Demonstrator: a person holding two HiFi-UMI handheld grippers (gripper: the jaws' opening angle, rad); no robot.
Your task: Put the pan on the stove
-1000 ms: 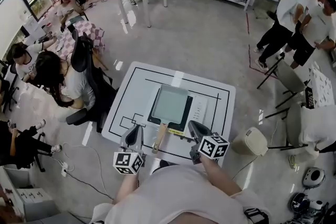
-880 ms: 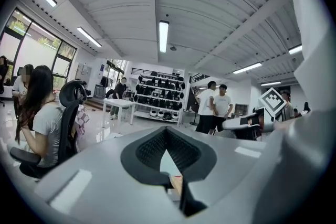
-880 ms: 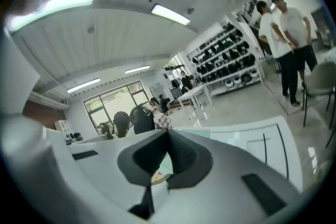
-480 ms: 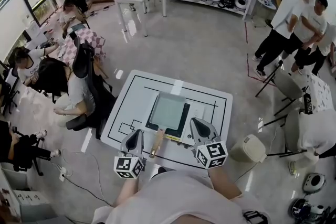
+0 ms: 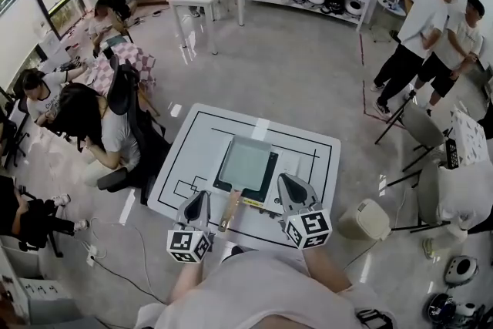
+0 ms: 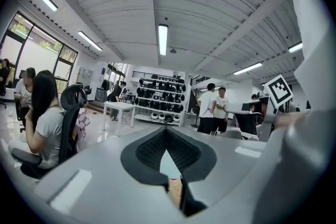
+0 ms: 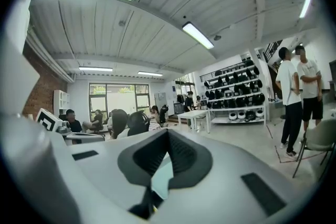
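The pan [image 5: 246, 159] sits on the stove [image 5: 222, 182], on the counter [image 5: 189, 150], ahead of both claws and between them. Its handle [image 5: 229, 210] runs back toward the near edge, between the left claw [image 5: 199, 198] and the right claw [image 5: 290, 185], nearer the left, touching neither. A bin [image 5: 368, 213] stands on the floor right of the right claw, off the counter.

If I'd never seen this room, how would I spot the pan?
Find the white square table with black lines mid-room. On it sits the rectangular pale-green pan, the only thing there with a wooden handle.
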